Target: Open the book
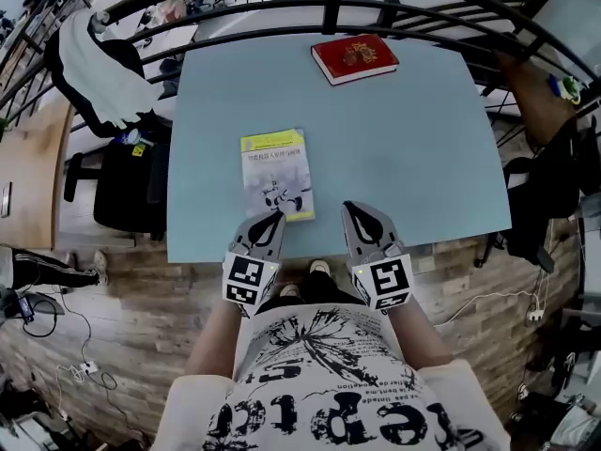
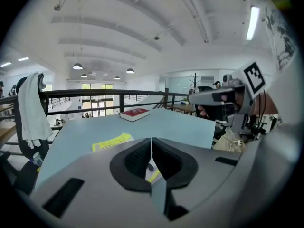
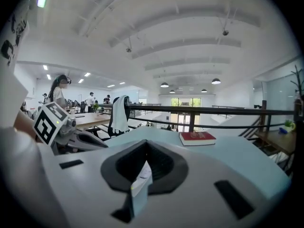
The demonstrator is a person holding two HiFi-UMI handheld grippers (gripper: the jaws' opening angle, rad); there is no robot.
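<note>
Head view: the yellow book [image 1: 276,174] lies closed near the table's [image 1: 413,139] front edge, so both grippers wait there, likely to start. Left gripper view: the left gripper [image 2: 151,145] has its jaws together, empty. Right gripper view: the right gripper [image 3: 145,151] likewise; a red book [image 3: 197,137] sits at the table's far edge.

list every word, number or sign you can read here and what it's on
Nothing reads clearly.
Yellow-and-white book: cover lines too small.
Red book: gold emblem, no legible words.
Shirt: large black lettering, warped, unreadable.
Cubes on left gripper and right gripper: square markers, no letters.
</note>
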